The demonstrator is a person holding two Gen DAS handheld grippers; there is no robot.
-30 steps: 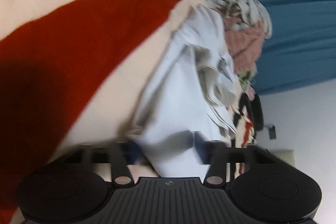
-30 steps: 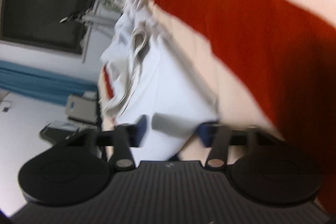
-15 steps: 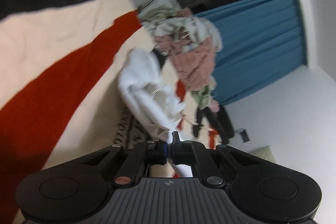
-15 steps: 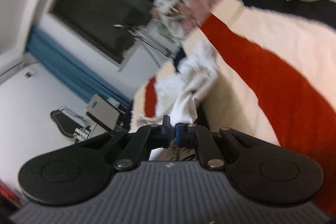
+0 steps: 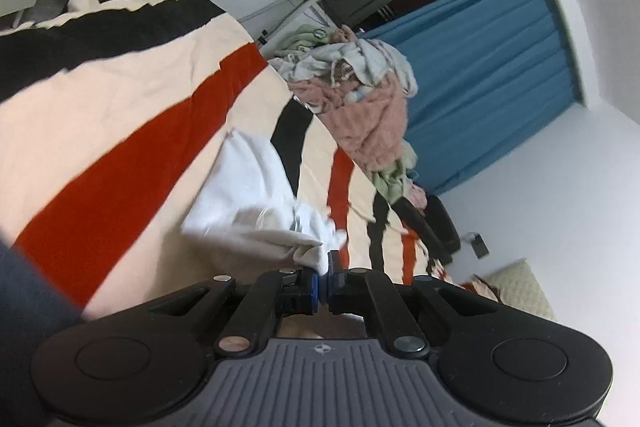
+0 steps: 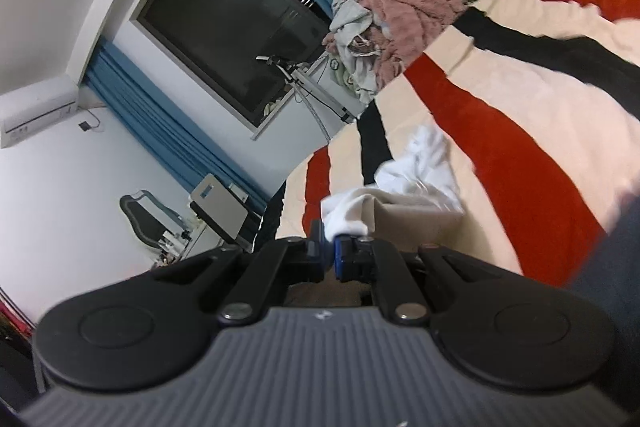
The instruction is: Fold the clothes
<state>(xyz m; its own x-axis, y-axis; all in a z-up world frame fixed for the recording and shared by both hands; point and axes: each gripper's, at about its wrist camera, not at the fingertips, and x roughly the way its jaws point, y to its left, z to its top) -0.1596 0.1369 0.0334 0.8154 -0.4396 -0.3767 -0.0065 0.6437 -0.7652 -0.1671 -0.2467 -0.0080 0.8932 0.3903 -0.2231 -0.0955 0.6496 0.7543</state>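
Note:
A white garment (image 5: 256, 203) hangs stretched above a bed with a cream, red and black striped blanket (image 5: 132, 131). My left gripper (image 5: 323, 277) is shut on one edge of the garment. In the right wrist view the same white garment (image 6: 416, 179) sags between the grippers, and my right gripper (image 6: 333, 254) is shut on its other edge. The far part of the cloth is bunched and blurred.
A heap of pink, grey and green clothes (image 5: 360, 103) lies at the far end of the bed, also seen as the heap (image 6: 392, 23) from the right. Blue curtains (image 5: 492, 63), a dark window (image 6: 228, 23) and a drying rack (image 6: 316, 87) stand behind. A dark sleeve (image 5: 24, 311) is at the left edge.
Both grippers went from open over the white garment to shut on its edges, then rose and pulled back, lifting the garment off the blanket.

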